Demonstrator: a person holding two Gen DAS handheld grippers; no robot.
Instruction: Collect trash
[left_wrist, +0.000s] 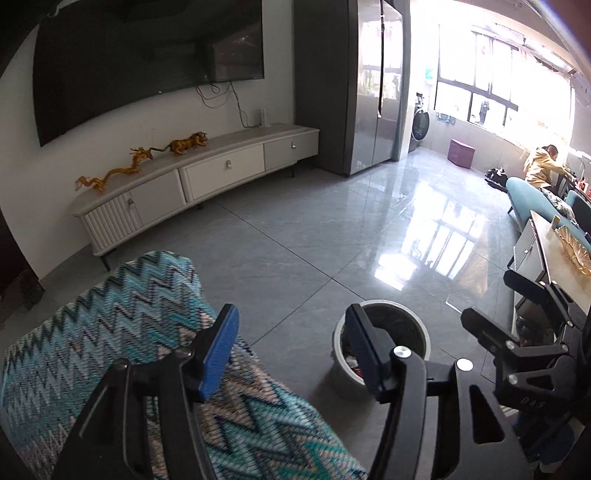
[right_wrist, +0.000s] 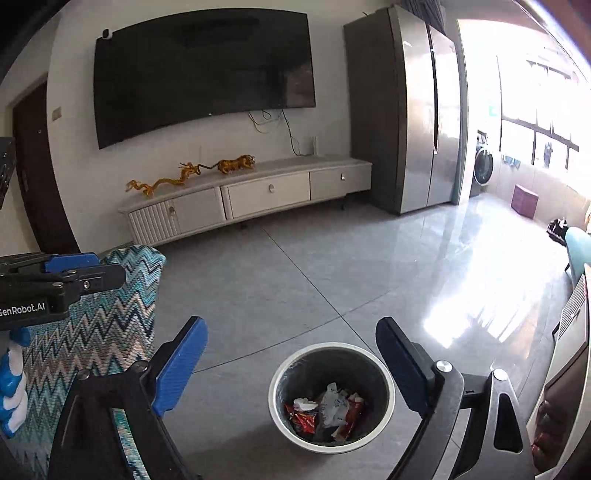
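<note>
A round grey trash bin (right_wrist: 306, 369) stands on the tiled floor with crumpled red and white wrappers (right_wrist: 325, 410) lying in its bottom. My right gripper (right_wrist: 291, 328) hovers above and just short of the bin, open, with nothing between its blue pads. My left gripper (left_wrist: 291, 314) is open too and holds nothing. It hangs over the edge of a zigzag cushion, with the bin (left_wrist: 399, 321) just behind its right finger. In the right wrist view the left gripper's fingers (right_wrist: 70, 263) show at the left edge. The right gripper's black fingers (left_wrist: 484, 332) show at the right of the left wrist view.
A teal zigzag-patterned cushion (left_wrist: 110, 332) fills the near left. A low white TV cabinet (right_wrist: 266, 192) with golden figurines stands under a wall TV. A steel fridge (right_wrist: 417, 110) is at the back. A coffee table (left_wrist: 561, 254), a teal sofa and a seated person (left_wrist: 541, 166) are at the right.
</note>
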